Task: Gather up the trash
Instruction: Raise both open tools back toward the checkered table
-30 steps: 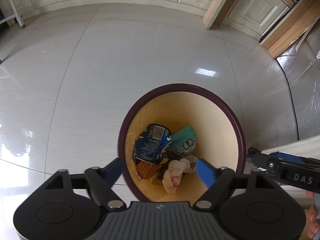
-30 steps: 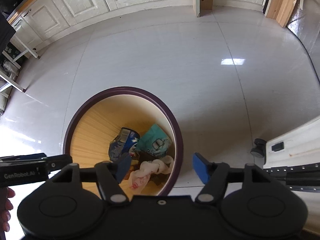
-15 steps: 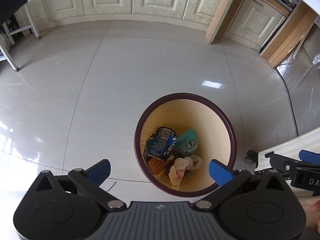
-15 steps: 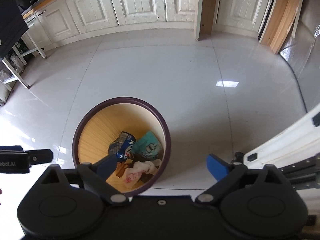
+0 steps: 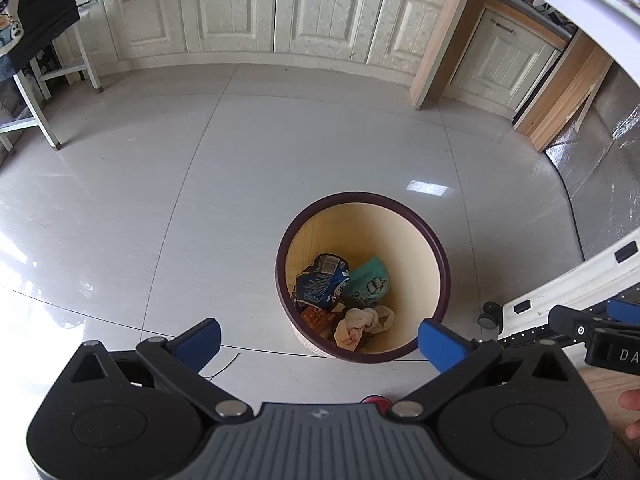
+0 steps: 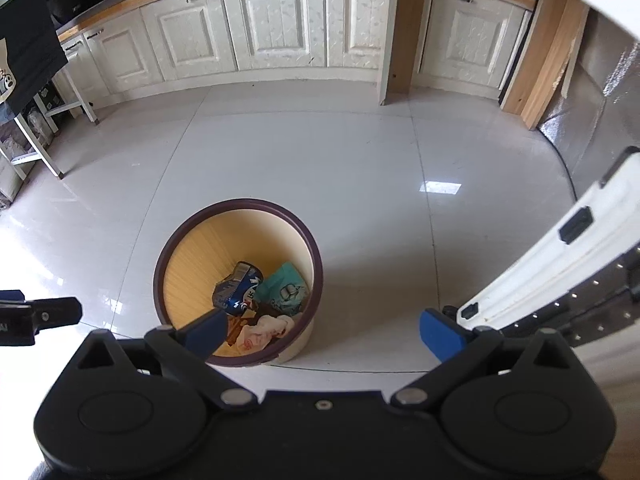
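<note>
Both tongs — left gripper & right gripper — have just spread wide w/ nothing between them, and pulled up from the bin. Trash sits inside at the bottom — drop looks done.

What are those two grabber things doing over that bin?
A person holds a gripper in each hand above a round trash bin on the kitchen floor. The left gripper and the right gripper have just been opening and hold nothing. A blue wrapper, a green packet and a crumpled tissue already lie in the bin.
</note>
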Demonstrator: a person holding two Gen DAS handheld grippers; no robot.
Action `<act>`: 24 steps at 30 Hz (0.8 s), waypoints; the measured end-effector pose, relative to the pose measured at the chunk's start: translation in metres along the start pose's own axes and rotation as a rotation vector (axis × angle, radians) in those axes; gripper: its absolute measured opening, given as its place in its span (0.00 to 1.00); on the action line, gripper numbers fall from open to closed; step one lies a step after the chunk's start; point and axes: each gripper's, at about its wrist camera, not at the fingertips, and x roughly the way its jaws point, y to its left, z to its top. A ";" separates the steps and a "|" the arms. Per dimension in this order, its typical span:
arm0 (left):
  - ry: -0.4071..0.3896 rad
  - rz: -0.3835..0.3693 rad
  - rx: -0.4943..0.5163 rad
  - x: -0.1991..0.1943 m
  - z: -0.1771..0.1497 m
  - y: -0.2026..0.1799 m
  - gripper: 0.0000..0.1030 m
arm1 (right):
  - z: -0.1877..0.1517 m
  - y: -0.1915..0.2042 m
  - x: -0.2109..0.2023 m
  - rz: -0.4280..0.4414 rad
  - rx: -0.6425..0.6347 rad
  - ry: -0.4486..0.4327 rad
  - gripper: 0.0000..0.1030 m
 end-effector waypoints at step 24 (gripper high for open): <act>-0.266 0.010 0.003 -0.143 -0.053 -0.001 1.00 | -0.035 0.014 -0.131 0.027 -0.044 -0.194 1.00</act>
